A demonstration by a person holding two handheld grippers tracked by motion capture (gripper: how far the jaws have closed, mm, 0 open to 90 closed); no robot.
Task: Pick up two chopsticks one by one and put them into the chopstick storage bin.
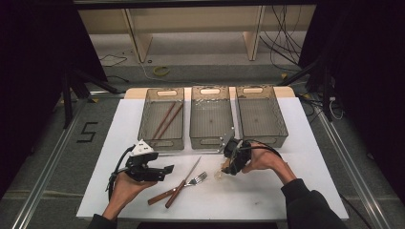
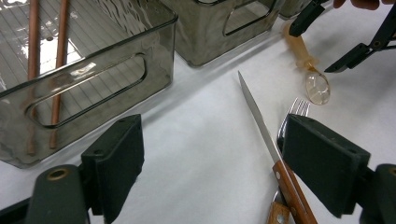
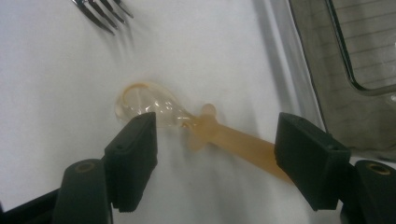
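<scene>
Now spoon (image 3: 196,128) flat, between right tool's (image 3: 215,158) spread jaws

L gripper (image 1: 165,170) jaws wide, hand low; R gripper (image 3: 215,140) jaws apart, prob. angled down.

The spoon (image 3: 187,123) looked like glossy translucent amber plastic; the knife (image 2: 266,140) had a polished metal blade, wooden handle.
</scene>
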